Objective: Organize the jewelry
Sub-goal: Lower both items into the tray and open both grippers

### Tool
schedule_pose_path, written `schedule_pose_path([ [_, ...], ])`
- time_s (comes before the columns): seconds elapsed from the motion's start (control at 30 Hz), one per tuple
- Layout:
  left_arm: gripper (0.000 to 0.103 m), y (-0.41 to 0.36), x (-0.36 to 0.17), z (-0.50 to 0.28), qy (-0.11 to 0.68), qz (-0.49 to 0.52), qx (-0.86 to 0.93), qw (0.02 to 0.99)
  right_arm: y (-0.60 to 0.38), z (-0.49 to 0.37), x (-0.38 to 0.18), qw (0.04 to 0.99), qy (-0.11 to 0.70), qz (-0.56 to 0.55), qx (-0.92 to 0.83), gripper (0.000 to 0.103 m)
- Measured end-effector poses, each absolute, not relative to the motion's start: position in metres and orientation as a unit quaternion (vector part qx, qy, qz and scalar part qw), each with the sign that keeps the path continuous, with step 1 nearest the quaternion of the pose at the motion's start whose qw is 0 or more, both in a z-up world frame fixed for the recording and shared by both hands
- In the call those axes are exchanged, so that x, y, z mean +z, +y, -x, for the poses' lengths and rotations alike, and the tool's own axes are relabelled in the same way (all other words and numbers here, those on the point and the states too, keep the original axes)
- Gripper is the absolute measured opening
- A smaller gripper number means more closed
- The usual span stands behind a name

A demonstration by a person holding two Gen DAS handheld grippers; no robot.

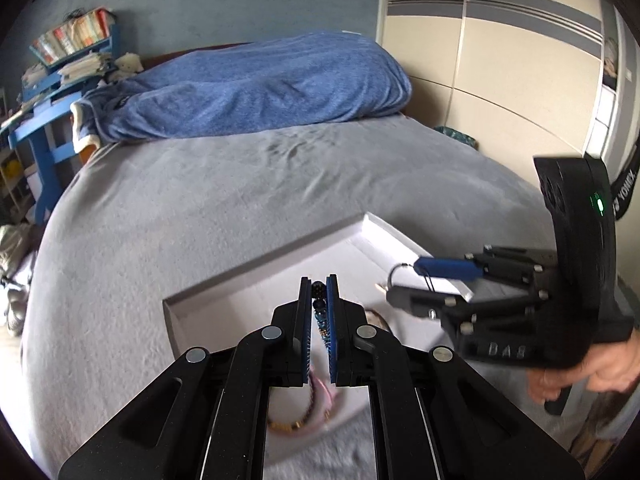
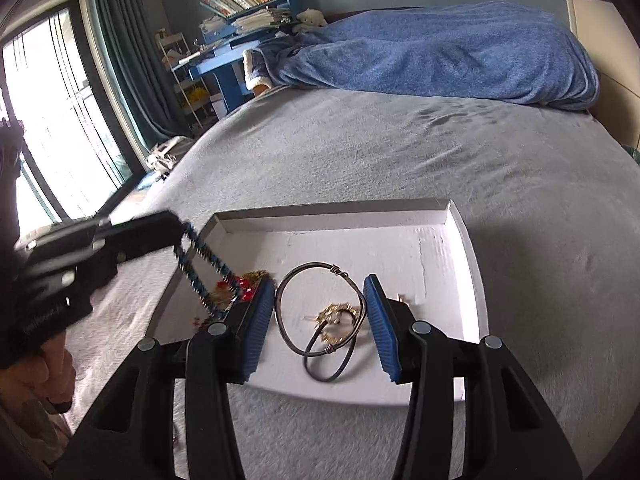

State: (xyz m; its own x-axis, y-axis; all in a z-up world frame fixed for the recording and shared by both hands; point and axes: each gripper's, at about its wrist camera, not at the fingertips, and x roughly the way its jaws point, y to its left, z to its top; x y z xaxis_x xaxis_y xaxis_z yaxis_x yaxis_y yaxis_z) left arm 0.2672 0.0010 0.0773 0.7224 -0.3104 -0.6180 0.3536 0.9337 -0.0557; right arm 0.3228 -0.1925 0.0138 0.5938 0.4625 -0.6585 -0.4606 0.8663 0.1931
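Left wrist view: the left gripper [image 1: 319, 286] has its jaws pinching a blue beaded necklace [image 1: 319, 308] over the white tray [image 1: 256, 280] on the bed [image 1: 200, 200]; the right gripper [image 1: 404, 284] reads "DAS".

Right wrist view: its jaws stand spread over a wire bangle [image 2: 320, 308] in the tray, necklace dangling left.

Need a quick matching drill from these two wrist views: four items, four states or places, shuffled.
Items:
1. left tool
2. right tool
3. dark wire bangle
4. blue blanket

States or places:
A. open, fingers apart
B. lying in the white tray
C. heaped at the far end of the bed
D. shut on the blue beaded bracelet

Pairs: 1-D, 2-A, 3-B, 4-C
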Motion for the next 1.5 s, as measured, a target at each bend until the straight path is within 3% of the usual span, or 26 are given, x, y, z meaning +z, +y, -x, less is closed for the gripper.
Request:
schedule_pose_path([
  [0.53,0.007,0.009,0.037,-0.351,0.375,-0.016,-0.138,0.917,-0.181,-0.388,-0.026,0.887,0.413,0.019,0.207,0.046],
  [0.9,0.008,0.011,0.0,-0.36,0.435,-0.035,-0.106,0.893,-0.167,-0.401,-0.052,0.874,0.45,0.076,0.164,0.047],
  [1.0,0.009,0.013,-0.002,-0.359,0.438,-0.032,-0.102,0.892,-0.168,-0.401,-0.056,0.873,0.451,0.088,0.162,0.051],
  [1.1,0.034,0.017,0.004,-0.354,0.428,-0.036,-0.095,0.898,-0.171,-0.399,-0.051,0.878,0.441,0.087,0.162,0.068],
  [1.17,0.052,0.02,0.012,-0.349,0.415,-0.034,-0.097,0.904,-0.174,-0.397,-0.046,0.882,0.433,0.083,0.168,0.071],
  [1.27,0.067,0.024,0.023,-0.342,0.401,-0.037,-0.093,0.911,-0.18,-0.392,-0.035,0.887,0.42,0.079,0.174,0.074],
  [1.5,0.081,0.039,0.043,-0.325,0.381,-0.005,-0.088,0.92,-0.194,-0.377,-0.012,0.899,0.397,0.062,0.176,0.084],
])
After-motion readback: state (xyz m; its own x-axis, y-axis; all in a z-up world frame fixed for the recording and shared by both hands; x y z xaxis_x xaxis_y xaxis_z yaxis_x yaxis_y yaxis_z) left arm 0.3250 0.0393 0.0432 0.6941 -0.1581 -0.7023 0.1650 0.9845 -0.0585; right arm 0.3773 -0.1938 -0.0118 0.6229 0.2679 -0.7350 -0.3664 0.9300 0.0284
